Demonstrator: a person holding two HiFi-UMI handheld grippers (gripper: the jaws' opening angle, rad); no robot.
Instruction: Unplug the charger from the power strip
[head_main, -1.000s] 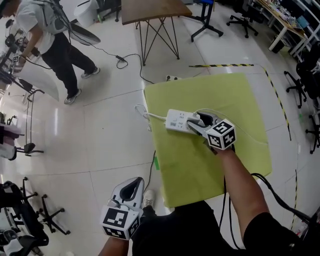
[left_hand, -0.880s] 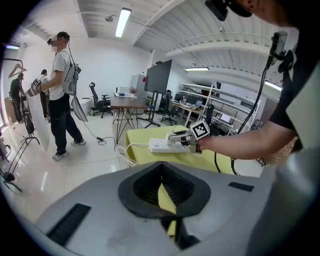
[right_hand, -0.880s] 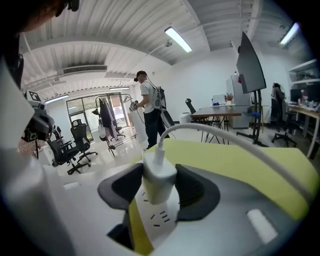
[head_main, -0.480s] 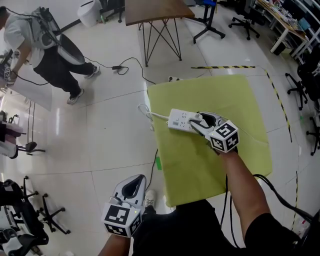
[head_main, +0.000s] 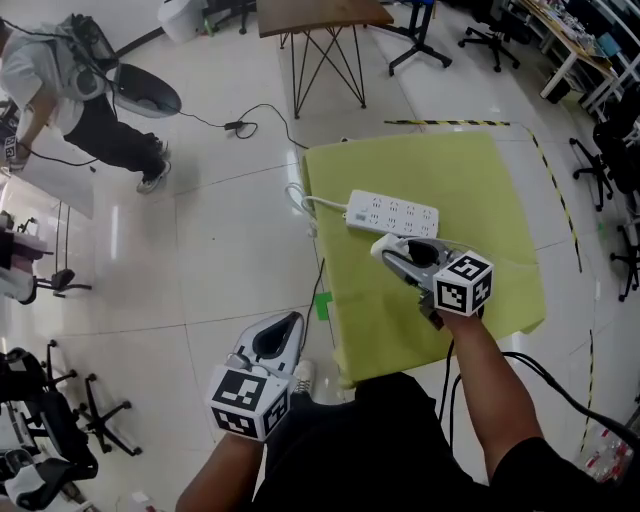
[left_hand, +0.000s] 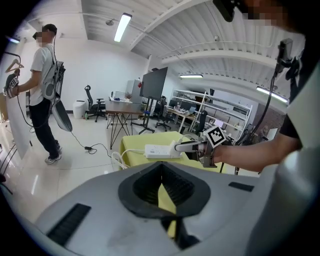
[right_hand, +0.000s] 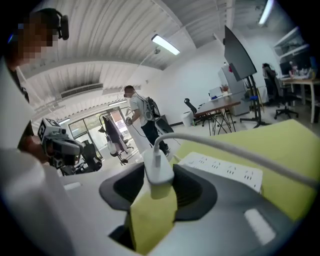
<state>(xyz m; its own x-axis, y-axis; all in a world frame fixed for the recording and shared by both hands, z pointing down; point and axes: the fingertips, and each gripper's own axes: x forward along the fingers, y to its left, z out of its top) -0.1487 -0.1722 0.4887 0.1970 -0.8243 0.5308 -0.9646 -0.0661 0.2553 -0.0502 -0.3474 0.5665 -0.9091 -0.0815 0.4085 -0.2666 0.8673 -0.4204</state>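
1. We count one left gripper (head_main: 290, 322), jaws drawn together on nothing, over the floor beside the bench (head_main: 480, 180).
2. One power strip (head_main: 392, 214) lies on that yellow bench (sockets up).
3. One right gripper (head_main: 385, 247) clamps the one charger (right_hand: 158, 167), unplugged, just beside the power strip. Its jaws have just been closing.

Legible text, brands, numbers, labels: none. Any print on the power strip (head_main: 392, 214) and the charger (right_hand: 159, 167) is too small to read. Coded signs only, head view: black-and-white square markers (head_main: 465, 283) on the cube of the right tongs (head_main: 400, 250) at 4 o'clock, the same kind on the cube of the left tongs (head_main: 282, 330) at 7 o'clock, and yellow-and-black striped tape (head_main: 450, 124) on the floor (head_main: 220, 230) at 1 o'clock.
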